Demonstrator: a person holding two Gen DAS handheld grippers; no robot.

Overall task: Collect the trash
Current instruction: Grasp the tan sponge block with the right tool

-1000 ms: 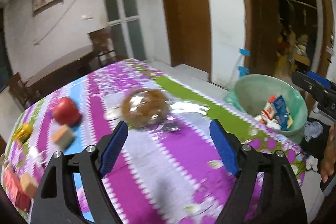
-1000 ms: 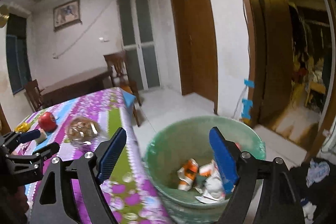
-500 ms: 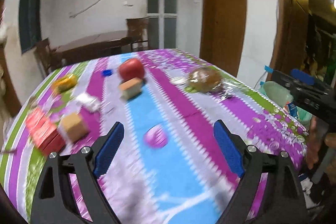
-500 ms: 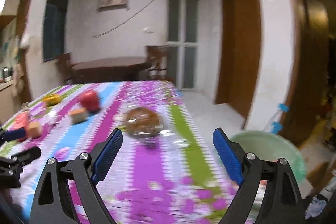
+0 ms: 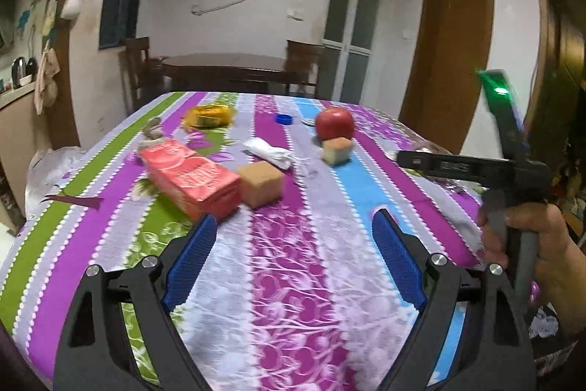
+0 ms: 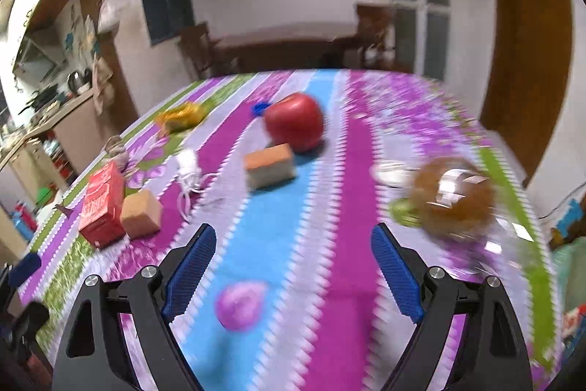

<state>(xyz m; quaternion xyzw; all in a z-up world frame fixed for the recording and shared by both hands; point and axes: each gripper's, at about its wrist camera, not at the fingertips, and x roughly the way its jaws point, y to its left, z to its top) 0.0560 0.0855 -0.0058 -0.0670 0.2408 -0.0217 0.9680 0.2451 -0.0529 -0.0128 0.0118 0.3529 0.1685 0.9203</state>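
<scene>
Table (image 5: 293,281): carton (image 5: 190,176) was laid at the left, a block (image 5: 260,183) touching its right end. Tissue (image 5: 269,152) was set behind the block. Farther right, a second block (image 5: 337,150) was placed just before the apple (image 5: 334,122). Cap (image 5: 284,118) and wrapper (image 5: 209,114) were found at the rear. Bun (image 6: 452,196) was set at the right edge.
</scene>
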